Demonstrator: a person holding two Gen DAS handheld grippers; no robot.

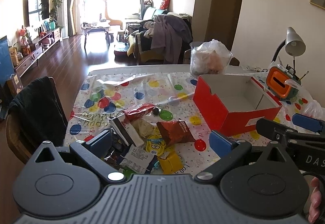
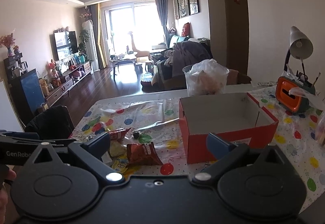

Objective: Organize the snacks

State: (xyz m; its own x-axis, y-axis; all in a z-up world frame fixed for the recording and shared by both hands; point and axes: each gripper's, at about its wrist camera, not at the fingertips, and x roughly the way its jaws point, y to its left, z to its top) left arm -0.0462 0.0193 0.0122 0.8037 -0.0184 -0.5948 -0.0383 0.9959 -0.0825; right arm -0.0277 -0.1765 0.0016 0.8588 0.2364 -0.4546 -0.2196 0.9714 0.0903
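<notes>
I hold my left gripper (image 1: 160,141) above the near edge of the table, and its two blue-padded fingers stand wide apart with nothing between them. Under and in front of it lies the heap of snacks on the table covered with a balloon-patterned plastic cloth (image 1: 142,90). In the heap I see a crumpled dark red foil snack bag (image 1: 175,131), a shiny red wrapper with a twisted end (image 1: 139,111), a pale cream-coloured packet (image 1: 143,127), a white and black flat packet (image 1: 127,132), a round yellow sticker-like packet with a cartoon face (image 1: 156,143) and a small folded yellow wrapper (image 1: 169,163). A small dark round ball (image 1: 156,111) lies just beside the shiny red wrapper.

The open red cardboard box with a white inside (image 1: 233,102) stands to the right of the heap, apart from it, and I see nothing inside it. Behind the box is a clear plastic container with a crumpled plastic bag in it (image 1: 210,57), and to the right an orange and green desk organizer (image 1: 282,84) below a grey desk lamp (image 1: 294,43).

My right gripper (image 2: 159,143) hovers in front of the box, also with fingers wide apart and holding nothing. In its view the dark red foil bag (image 2: 143,153) lies between the fingers, lower down on the cloth.
</notes>
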